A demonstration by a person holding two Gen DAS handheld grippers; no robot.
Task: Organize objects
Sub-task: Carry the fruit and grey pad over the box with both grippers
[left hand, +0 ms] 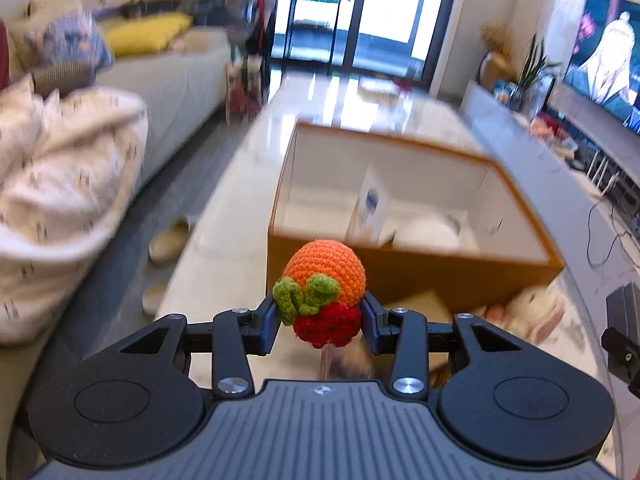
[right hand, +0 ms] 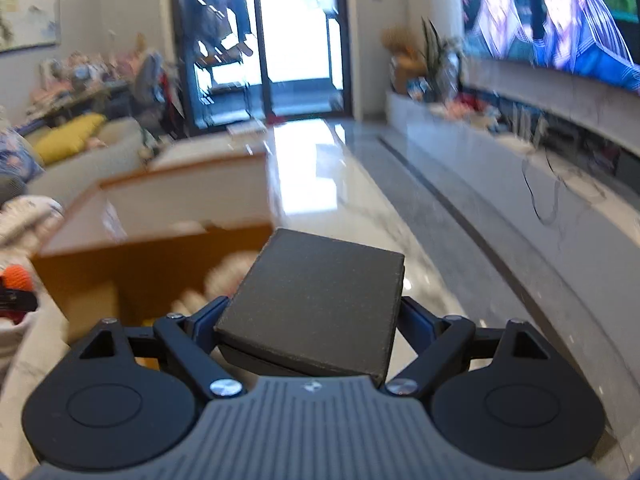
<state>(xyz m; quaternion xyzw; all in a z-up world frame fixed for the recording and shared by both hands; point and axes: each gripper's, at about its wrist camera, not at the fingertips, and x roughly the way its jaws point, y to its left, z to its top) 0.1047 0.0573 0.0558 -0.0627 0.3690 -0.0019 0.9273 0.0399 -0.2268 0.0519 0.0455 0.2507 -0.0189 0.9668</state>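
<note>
My left gripper (left hand: 320,326) is shut on a crocheted toy (left hand: 324,280) with an orange body, green leaves and a red part, held above the table just in front of an open orange box (left hand: 416,276). The box has white inner walls and holds a white carton (left hand: 370,210) and a white rounded object (left hand: 426,234). My right gripper (right hand: 310,320) is shut on a flat black box (right hand: 320,304), held to the right of the orange box (right hand: 132,264). The orange toy shows at the left edge of the right wrist view (right hand: 16,276).
The box stands on a glossy marble table (left hand: 236,184). A plush toy (left hand: 532,312) lies on the table right of the box front. A sofa with blankets and cushions (left hand: 72,184) is at left, slippers (left hand: 168,240) on the floor. A TV unit (right hand: 520,168) runs along the right.
</note>
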